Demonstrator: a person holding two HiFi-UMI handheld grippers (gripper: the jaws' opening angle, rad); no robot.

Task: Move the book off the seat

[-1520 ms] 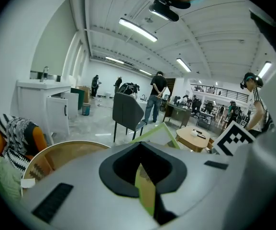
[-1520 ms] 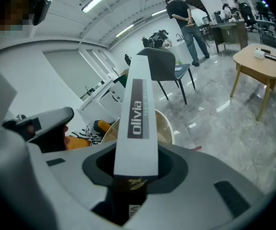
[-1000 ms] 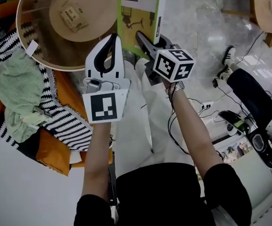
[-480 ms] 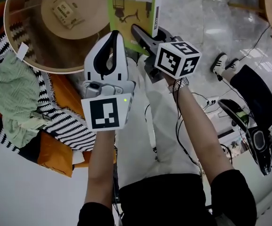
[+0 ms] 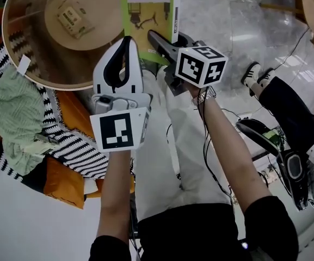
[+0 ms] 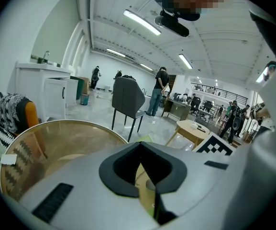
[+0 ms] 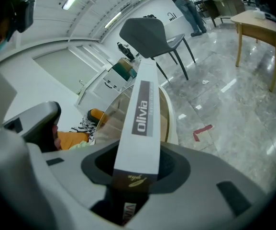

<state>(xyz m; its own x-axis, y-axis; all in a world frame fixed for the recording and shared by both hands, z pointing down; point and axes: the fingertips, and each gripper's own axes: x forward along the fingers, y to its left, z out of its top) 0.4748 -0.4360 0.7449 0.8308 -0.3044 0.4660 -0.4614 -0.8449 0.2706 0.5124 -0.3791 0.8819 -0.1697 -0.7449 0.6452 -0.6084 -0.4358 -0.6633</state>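
Both my forearms reach forward side by side, the left one nearer the round glass-topped desk [image 5: 37,64] with the wooden base. The left claw [image 5: 128,40] points past the desk's rim, clenched on nothing. The right claw [image 5: 155,37] tilts downward just right of that rim, grasping the thin lime-green and white book [image 5: 148,4] at the lower end of its spine. The book hangs beside the desk, above the grey stone floor [image 5: 244,15], cover toward me, its white spine reading "olivia".
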